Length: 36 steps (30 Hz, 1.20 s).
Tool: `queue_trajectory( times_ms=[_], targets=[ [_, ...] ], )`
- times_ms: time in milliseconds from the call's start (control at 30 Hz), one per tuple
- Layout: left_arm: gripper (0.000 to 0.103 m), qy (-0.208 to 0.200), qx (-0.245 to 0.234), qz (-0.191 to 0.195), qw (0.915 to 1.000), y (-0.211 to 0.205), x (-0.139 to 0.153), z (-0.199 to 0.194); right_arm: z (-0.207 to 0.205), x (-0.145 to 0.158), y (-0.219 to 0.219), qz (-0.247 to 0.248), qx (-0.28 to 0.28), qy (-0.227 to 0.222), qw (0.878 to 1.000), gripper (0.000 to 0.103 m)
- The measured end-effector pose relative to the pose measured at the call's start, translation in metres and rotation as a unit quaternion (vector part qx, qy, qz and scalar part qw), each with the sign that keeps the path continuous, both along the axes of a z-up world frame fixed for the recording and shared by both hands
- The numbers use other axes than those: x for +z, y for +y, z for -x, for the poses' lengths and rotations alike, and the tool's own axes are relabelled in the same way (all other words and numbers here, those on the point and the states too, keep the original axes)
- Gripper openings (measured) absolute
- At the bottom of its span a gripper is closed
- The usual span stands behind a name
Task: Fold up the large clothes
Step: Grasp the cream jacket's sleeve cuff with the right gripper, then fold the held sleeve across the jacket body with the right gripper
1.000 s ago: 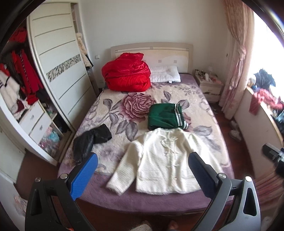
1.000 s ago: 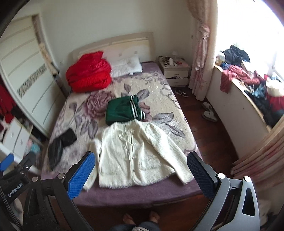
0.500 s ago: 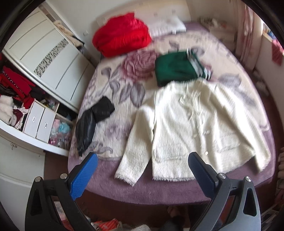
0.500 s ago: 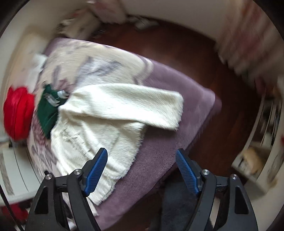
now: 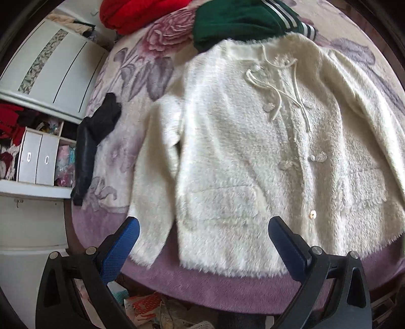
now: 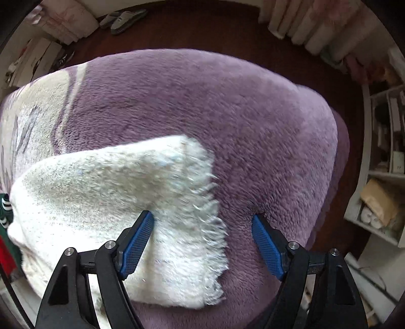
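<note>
A fluffy white cardigan (image 5: pixel 248 157) lies spread flat, front up, on the purple floral bedspread (image 5: pixel 215 283). My left gripper (image 5: pixel 202 243) hangs open above its bottom hem and the cuff of the sleeve on the left, with both blue pads apart and nothing gripped. In the right wrist view, the cuff end of the other sleeve (image 6: pixel 177 202) lies under my right gripper (image 6: pixel 202 240), which points straight down. Its jaws are closing around the cuff's fringed edge; the left pad sits over the fabric, the right pad over bare bedspread (image 6: pixel 227 114), and neither presses on it.
A folded green garment (image 5: pixel 240 20) touches the cardigan's collar, with a red bundle (image 5: pixel 136 12) beyond it. A black garment (image 5: pixel 93 141) lies at the bed's left edge beside the white wardrobe (image 5: pixel 50 70). Shelves (image 6: pixel 379 177) and slippers (image 6: pixel 124 17) stand on the dark floor around the bed.
Both grippers have dropped from a high view of the room down close to the cardigan. The right one turned to point at the sleeve cuff, and its jaws have narrowed.
</note>
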<state>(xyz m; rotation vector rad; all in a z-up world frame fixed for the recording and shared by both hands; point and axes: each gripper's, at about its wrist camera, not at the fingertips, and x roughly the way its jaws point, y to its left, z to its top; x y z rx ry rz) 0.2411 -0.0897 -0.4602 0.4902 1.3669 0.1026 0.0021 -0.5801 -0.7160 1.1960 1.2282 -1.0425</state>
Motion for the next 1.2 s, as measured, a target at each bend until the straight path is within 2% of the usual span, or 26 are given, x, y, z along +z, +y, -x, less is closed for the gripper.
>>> queue_trajectory(
  times_ms=[33,67,100,167,333,400,467,533,567,633,733,767,833,900,933,967,1033,1067,1100,1167,1200],
  targets=[
    [0.103,0.0,-0.007,0.002,1.0,-0.008,-0.01,-0.004,-0.006,0.002,0.001,0.01,0.02,-0.003,1.0,0.029],
    [0.103,0.0,-0.013,0.004,0.9999,-0.015,-0.019,-0.006,-0.016,0.006,0.003,0.023,0.052,-0.003,0.998,0.012],
    [0.103,0.002,-0.016,0.008,0.9998,-0.022,-0.028,-0.009,-0.026,0.013,0.005,0.036,0.08,0.014,0.996,0.012],
    [0.103,0.008,-0.017,0.021,0.9996,-0.033,-0.041,-0.015,-0.03,0.027,0.001,0.061,0.096,0.006,0.994,0.01],
    [0.103,0.025,-0.012,0.047,0.9985,-0.051,-0.062,-0.017,-0.023,0.079,-0.037,0.146,0.078,-0.014,0.986,0.009],
    [0.103,0.034,-0.015,0.051,0.998,-0.057,-0.069,-0.016,-0.03,0.064,-0.056,0.141,0.101,-0.013,0.985,0.011],
    [0.103,0.047,-0.018,0.054,0.9973,-0.06,-0.074,-0.013,-0.036,0.041,-0.065,0.098,0.114,-0.021,0.988,0.015],
    [0.103,0.053,-0.024,0.055,0.9968,-0.063,-0.076,-0.011,-0.028,0.022,-0.073,0.048,0.094,-0.03,0.994,0.029],
    [0.103,0.054,-0.029,0.054,0.9967,-0.062,-0.076,-0.008,-0.014,0.019,-0.072,0.033,0.067,-0.045,0.996,0.033],
    [0.103,0.054,-0.042,0.045,0.9966,-0.063,-0.078,-0.003,0.017,0.022,-0.065,0.022,0.009,-0.08,0.997,0.054],
    [0.103,0.058,-0.06,0.032,0.996,-0.066,-0.084,0.0,0.065,0.001,-0.033,-0.031,-0.094,-0.162,0.982,0.06],
    [0.103,0.061,-0.063,0.03,0.9957,-0.067,-0.088,-0.001,0.073,-0.017,-0.022,-0.064,-0.127,-0.203,0.969,0.06],
    [0.103,0.061,-0.062,0.031,0.9958,-0.067,-0.094,-0.006,0.075,-0.053,0.001,-0.101,-0.17,-0.252,0.947,0.06],
    [0.103,0.051,-0.059,0.036,0.9963,-0.071,-0.098,-0.015,0.065,-0.082,0.009,-0.103,-0.191,-0.287,0.933,0.062],
    [0.103,0.044,-0.059,0.037,0.9966,-0.074,-0.1,-0.022,0.055,-0.089,0.012,-0.093,-0.197,-0.293,0.931,0.069],
    [0.103,0.037,-0.057,0.039,0.9969,-0.078,-0.101,-0.03,0.047,-0.094,0.015,-0.074,-0.204,-0.299,0.929,0.071],
    [0.103,0.02,-0.051,0.048,0.9974,-0.088,-0.104,-0.048,0.026,-0.093,0.026,-0.04,-0.21,-0.323,0.922,0.071],
    [0.103,0.013,-0.049,0.056,0.9971,-0.092,-0.104,-0.056,0.02,-0.094,0.028,-0.026,-0.193,-0.337,0.921,0.071],
    [0.103,0.005,-0.048,0.065,0.9967,-0.098,-0.104,-0.064,0.017,-0.096,0.031,-0.015,-0.187,-0.331,0.925,0.071],
    [0.103,-0.011,-0.043,0.087,0.9952,-0.106,-0.102,-0.077,0.009,-0.091,0.028,-0.003,-0.197,-0.339,0.92,0.071],
    [0.103,-0.015,-0.041,0.095,0.9945,-0.108,-0.101,-0.081,0.009,-0.089,0.028,0.002,-0.196,-0.339,0.92,0.066]
  ],
)
